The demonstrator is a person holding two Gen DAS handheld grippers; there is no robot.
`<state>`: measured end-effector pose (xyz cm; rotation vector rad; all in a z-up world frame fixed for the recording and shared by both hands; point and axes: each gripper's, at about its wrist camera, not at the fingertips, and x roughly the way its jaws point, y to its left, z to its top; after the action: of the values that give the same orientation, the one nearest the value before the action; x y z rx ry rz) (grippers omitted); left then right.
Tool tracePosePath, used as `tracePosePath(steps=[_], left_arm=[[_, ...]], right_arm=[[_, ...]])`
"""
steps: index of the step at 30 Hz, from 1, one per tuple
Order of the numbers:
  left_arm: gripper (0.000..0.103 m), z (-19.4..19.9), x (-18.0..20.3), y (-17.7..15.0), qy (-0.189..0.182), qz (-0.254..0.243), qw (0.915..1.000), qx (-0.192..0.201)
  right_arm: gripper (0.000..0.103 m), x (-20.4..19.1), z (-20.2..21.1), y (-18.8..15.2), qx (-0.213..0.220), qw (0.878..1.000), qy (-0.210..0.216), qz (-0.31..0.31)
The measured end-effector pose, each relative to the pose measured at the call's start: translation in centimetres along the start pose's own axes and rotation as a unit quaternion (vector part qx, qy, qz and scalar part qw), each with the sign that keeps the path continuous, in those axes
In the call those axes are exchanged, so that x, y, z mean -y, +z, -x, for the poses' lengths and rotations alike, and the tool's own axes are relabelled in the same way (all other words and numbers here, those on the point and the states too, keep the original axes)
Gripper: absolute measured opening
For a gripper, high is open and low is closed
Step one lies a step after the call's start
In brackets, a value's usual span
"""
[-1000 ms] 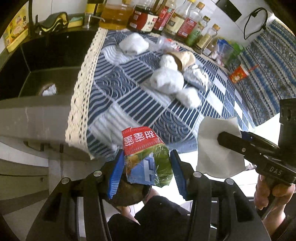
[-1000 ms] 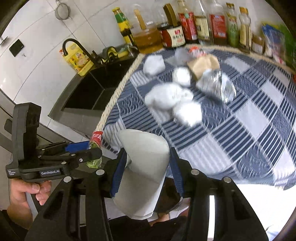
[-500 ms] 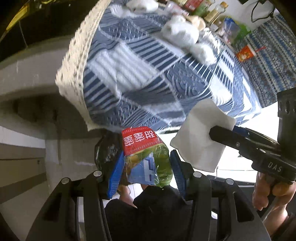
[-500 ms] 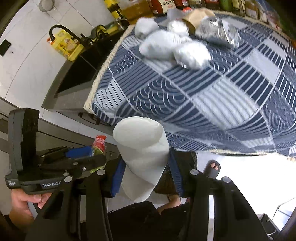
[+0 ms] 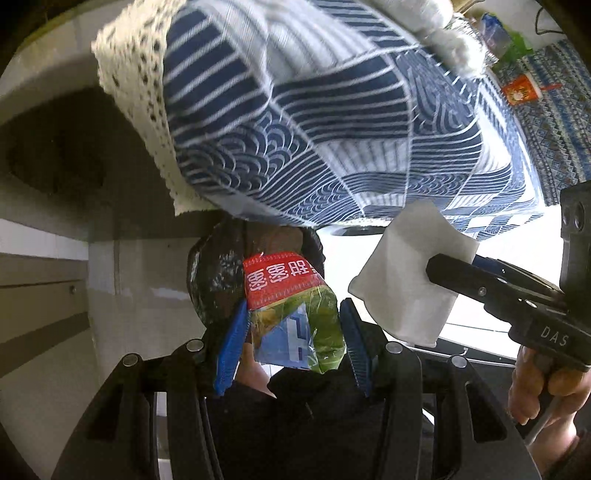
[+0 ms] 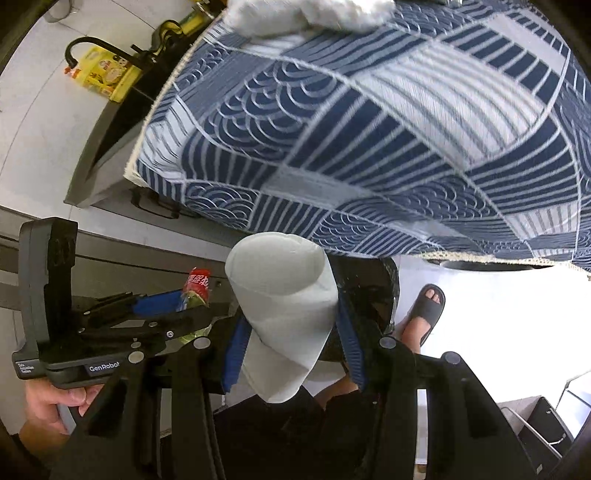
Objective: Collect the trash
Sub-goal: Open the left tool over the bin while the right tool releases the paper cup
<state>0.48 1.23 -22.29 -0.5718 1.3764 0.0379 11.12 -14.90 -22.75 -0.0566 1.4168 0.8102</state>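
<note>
— Two grippers are seen, each clamped on a piece of trash; what is held by the left gripper (image 5: 293, 334)?

— A crinkled plastic snack wrapper with a red printed top and green-and-blue body (image 5: 291, 310) is pinched between its blue pads at lower centre of the left wrist view; behind the wrapper a black plastic bin bag (image 5: 214, 277) is visible, just under the hanging edge of the blue-and-white patterned tablecloth with a lace border (image 5: 295, 129).

— And the right gripper (image 6: 291, 345)?

— A folded white paper tissue (image 6: 284, 306) is gripped between its pads at centre of the right wrist view, its rounded top standing above the fingers; the same tissue is seen at right of the left wrist view.

— What else is shown?

— A foot in a dark sandal (image 6: 424, 310) is seen on the pale floor at right; a yellow bottle (image 6: 107, 74) stands at upper left beside the dark sink (image 6: 110, 125); white crumpled wads (image 6: 306, 14) lie on the cloth at the top edge.
</note>
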Motion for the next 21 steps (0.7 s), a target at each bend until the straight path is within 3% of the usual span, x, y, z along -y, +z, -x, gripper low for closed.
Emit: tracePosePath(steps=[7,10,21], left_arm=[[0.050,-1.8,-0.9,-0.5,0.002,0.020,0.9996,-0.022],[0.067,-2.5,-1.4,-0.6,0.000,0.034,0.9990,-0.030],[0.067,-2.6,-2.0,-0.4,-0.001,0.043,0.9986,-0.031]], right_arm=[[0.047,0.7,-1.9,0.0,-0.025,0.999,0.017,-0.026],[0.059,1.1,-2.1,0.1,-0.026,0.999,0.022,-0.040],[0.059,1.8,-1.6,0.5,-0.021,0.998,0.024,-0.056]])
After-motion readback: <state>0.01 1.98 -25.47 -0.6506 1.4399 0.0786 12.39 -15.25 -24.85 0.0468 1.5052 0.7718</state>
